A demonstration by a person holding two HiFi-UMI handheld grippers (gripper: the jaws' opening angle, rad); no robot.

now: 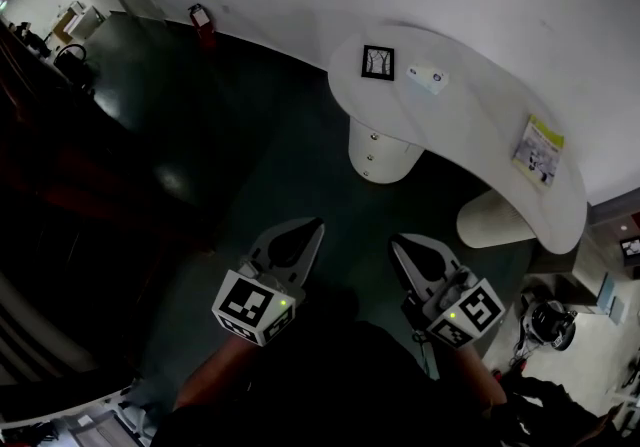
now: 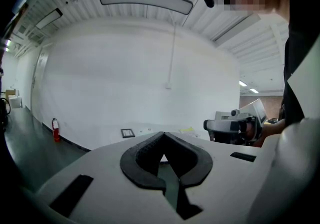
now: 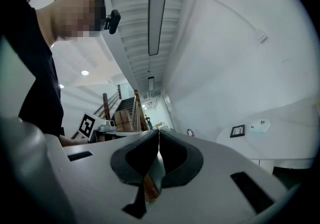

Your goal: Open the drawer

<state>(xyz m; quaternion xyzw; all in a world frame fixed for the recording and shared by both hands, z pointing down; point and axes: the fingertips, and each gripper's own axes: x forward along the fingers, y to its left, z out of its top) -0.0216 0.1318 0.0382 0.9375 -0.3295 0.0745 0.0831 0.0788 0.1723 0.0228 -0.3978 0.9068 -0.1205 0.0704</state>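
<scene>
Seen from the head camera, a person stands on a dark green floor (image 1: 250, 135) facing a white curved table (image 1: 470, 125). The white cylindrical drawer pedestal (image 1: 385, 157) under the table's near end shows two small round knobs (image 1: 370, 136), one above the other. Its fronts look flush with the curved wall, so the drawer appears shut. The left gripper (image 1: 317, 225) and right gripper (image 1: 396, 241) are held low and side by side, well apart from the pedestal, each with its tips together. On the tabletop lie a black-framed square card (image 1: 378, 62), a small white device (image 1: 427, 76) and a yellow-green leaflet (image 1: 540, 148).

In the left gripper view, the left gripper (image 2: 163, 136) has its dark pads meeting at the tip with nothing between them. It points at the white wall, with a red fire extinguisher (image 2: 55, 129) at the wall's foot on the left. The pedestal cannot be made out here.

In the right gripper view, the right gripper (image 3: 158, 133) is likewise closed tip to tip and empty. The framed card (image 3: 237, 131) and the white device (image 3: 260, 126) show at right on the table's edge.

The task appears not yet begun: neither gripper has reached a knob. The approach, the grasp and the pull are all left to do.
</scene>
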